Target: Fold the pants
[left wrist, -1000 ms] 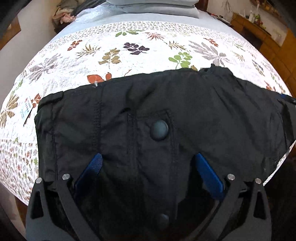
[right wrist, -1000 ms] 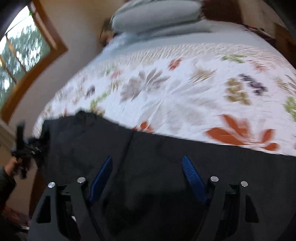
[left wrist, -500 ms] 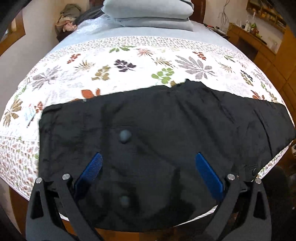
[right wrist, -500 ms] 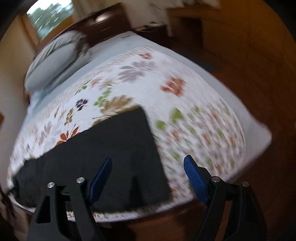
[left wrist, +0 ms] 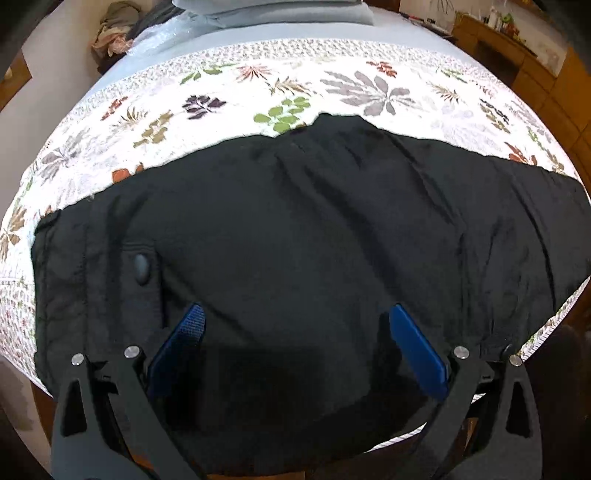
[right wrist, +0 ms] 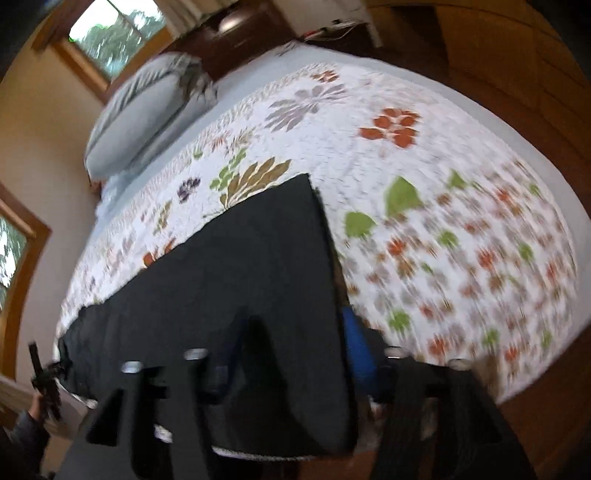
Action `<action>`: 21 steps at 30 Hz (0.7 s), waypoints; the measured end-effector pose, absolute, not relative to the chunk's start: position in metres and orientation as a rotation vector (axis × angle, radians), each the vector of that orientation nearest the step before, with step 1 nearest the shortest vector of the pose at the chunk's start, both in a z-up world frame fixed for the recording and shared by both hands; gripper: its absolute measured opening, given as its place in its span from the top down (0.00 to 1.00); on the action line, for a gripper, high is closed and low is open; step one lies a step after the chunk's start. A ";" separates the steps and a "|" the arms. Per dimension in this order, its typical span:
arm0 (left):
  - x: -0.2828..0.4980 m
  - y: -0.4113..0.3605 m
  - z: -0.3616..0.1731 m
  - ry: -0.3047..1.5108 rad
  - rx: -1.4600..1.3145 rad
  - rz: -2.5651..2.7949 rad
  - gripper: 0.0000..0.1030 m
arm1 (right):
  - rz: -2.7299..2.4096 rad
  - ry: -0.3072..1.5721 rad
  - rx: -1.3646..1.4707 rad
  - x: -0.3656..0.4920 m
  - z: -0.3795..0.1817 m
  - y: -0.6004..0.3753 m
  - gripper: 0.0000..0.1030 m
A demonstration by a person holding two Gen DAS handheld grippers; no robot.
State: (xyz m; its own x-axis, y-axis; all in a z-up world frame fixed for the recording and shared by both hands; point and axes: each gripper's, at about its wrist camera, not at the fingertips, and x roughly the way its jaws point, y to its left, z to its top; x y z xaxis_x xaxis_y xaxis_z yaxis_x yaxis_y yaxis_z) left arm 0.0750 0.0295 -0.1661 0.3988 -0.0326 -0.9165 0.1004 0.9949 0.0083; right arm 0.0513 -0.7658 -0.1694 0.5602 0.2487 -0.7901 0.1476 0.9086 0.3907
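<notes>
Black pants (left wrist: 295, 221) lie flat across the near edge of a floral quilt (left wrist: 258, 92), with a round button (left wrist: 141, 267) on the left. My left gripper (left wrist: 295, 325) hovers open over the middle of the cloth with nothing pinched. In the right wrist view the pants (right wrist: 240, 277) end in a straight hem at the right. My right gripper (right wrist: 295, 347) is blurred at that hem's near corner. Its jaws are closing with the cloth edge between them, and its blue pad (right wrist: 354, 343) sits just outside the hem.
Grey pillows (left wrist: 273, 11) lie at the head of the bed, with a heap of clothes (left wrist: 114, 33) at the back left. Wooden furniture (left wrist: 517, 37) lines the right side. A window (right wrist: 110, 33) is behind the pillows (right wrist: 140, 122). A hand (right wrist: 33, 406) holds the other gripper at the waist end.
The right gripper swept from the waist end along the pants to the hem corner and its jaws narrowed. The left gripper slid rightward, so the button now sits further left in its view.
</notes>
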 end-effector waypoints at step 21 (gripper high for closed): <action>0.076 0.046 -0.166 1.175 0.051 -0.020 0.02 | 0.034 1.002 0.606 -0.022 -0.156 -0.779 0.49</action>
State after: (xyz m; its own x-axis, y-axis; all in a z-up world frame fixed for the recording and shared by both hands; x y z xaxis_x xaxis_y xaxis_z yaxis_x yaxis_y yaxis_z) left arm 0.0757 0.0460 -0.1662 0.3855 0.0113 -0.9226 0.0421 0.9987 0.0298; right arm -0.0216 -0.7789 -0.1561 0.5519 0.2969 -0.7793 0.2440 0.8361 0.4913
